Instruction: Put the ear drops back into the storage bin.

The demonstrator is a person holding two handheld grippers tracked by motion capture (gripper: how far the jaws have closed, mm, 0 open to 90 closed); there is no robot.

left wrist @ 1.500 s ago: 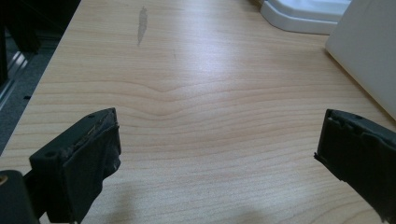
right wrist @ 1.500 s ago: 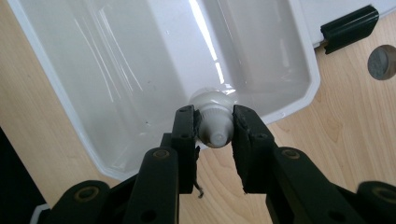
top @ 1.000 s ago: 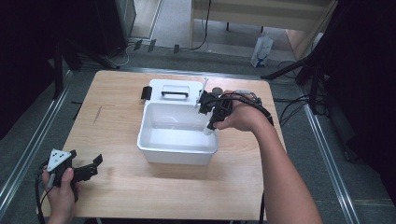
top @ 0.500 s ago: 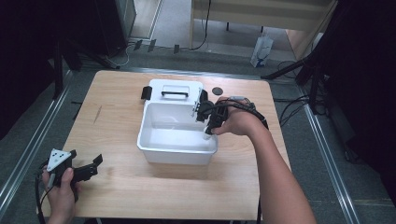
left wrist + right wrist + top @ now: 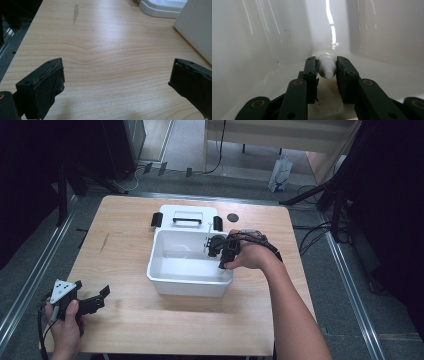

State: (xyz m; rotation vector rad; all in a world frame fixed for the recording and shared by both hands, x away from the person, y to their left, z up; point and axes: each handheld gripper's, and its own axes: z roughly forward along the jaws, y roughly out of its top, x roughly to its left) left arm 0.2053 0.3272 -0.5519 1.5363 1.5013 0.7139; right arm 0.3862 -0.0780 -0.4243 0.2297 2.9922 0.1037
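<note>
A white plastic bin (image 5: pixel 165 281) stands in the middle of the wooden table. My right gripper (image 5: pixel 216 248) reaches into it from the right, low against the far right wall. Its jaws are shut on a white tube (image 5: pixel 325 56), gripped at the cap end, with the body pointing away toward the bin's corner (image 5: pixel 329 37). My left gripper (image 5: pixel 92 289) rests near the table's front left corner. It is open (image 5: pixel 116 72), with bare wood between its pads, and the bin's wall (image 5: pixel 197 27) is off to its right.
The bin's white lid (image 5: pixel 187 213), with a black handle and side clips, lies flat just behind the bin. A small black disc (image 5: pixel 232 217) sits to the lid's right. Bare wood stretches between the left gripper and the bin.
My right gripper has moved left from the bin's right rim and dropped deeper inside the bin. The left gripper has stayed in place.
</note>
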